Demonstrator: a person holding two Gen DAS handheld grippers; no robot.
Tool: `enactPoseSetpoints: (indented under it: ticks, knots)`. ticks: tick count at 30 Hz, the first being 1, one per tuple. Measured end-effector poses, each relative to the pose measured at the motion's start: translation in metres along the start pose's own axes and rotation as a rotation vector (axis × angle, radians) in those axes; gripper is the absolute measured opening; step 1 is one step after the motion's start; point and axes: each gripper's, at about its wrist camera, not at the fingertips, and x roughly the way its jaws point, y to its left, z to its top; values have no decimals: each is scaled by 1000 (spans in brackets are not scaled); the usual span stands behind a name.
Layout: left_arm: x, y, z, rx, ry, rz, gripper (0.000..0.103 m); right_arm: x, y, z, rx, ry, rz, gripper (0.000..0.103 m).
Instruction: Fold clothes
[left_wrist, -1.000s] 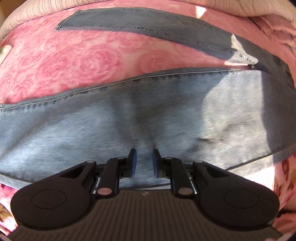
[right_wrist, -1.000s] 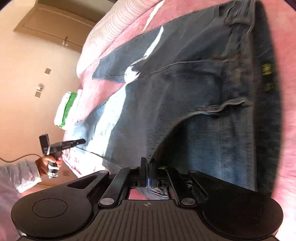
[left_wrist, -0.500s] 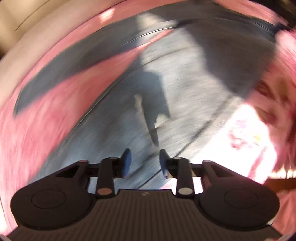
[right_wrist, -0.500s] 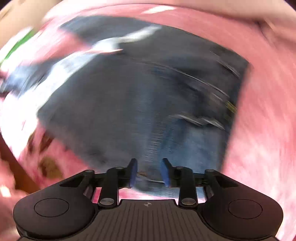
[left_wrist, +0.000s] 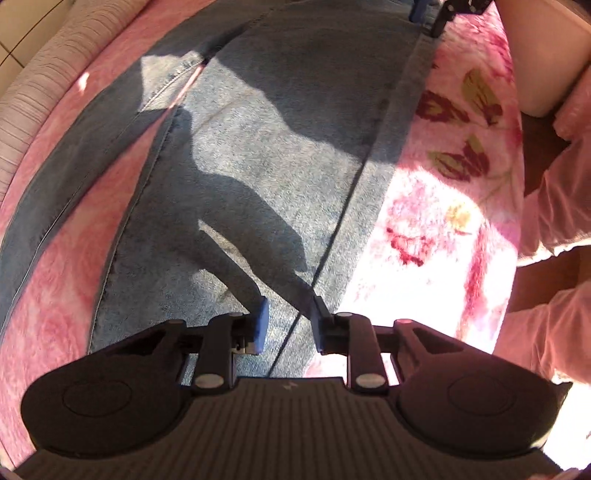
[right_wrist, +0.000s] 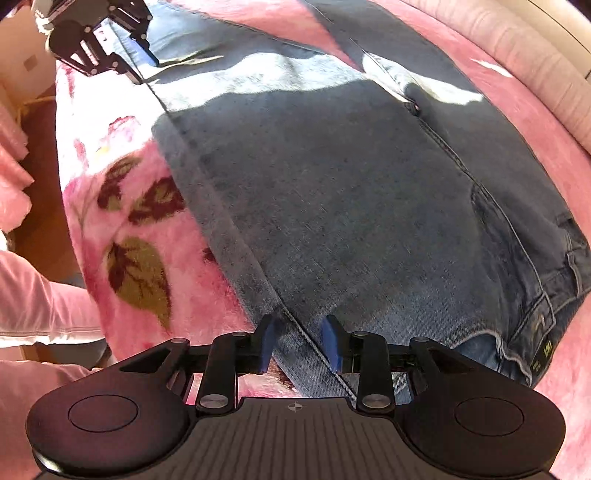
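Observation:
Blue jeans (left_wrist: 266, 158) lie flat on a pink floral blanket (left_wrist: 436, 221), both legs stretched out. My left gripper (left_wrist: 290, 315) is open low over the leg's near edge, with the side seam running between its fingers. My right gripper (right_wrist: 299, 330) is open over the same edge near the waistband (right_wrist: 543, 325), also straddling the seam (right_wrist: 295, 325). Neither holds any fabric. Each gripper shows small at the top of the other's view: the right gripper (left_wrist: 426, 20) and the left gripper (right_wrist: 142, 68). Sun and shadow patches cross the denim.
A striped beige cushion (left_wrist: 33, 92) runs along the far side of the bed (right_wrist: 517, 48). A person's pink sleeves (left_wrist: 550, 206) (right_wrist: 37, 306) are at the near side, beyond the blanket's edge. Brown floor (right_wrist: 40, 155) shows there.
The right gripper was shut on denim and is now open. Both grippers swung round to the jeans' near side edge, and the left fingers spread wider.

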Motion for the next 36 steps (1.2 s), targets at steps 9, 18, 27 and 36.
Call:
enactPoseSetpoints:
  ticks: [9,18,27,36]
  knots:
    - [15,6,-2,61,21,-88,12,14,7,6,-119,53,-4,20]
    - [-11,-20,0,187,0,38,0,-9,23,3,-220,8,-90,7]
    - [-41,-54,-9,270,-31,159,0,-36,49,-13,-283,-74,-239,5]
    - [-20,-93,-23,325,7,208,0,-19,67,-28,-292,-23,-252,5]
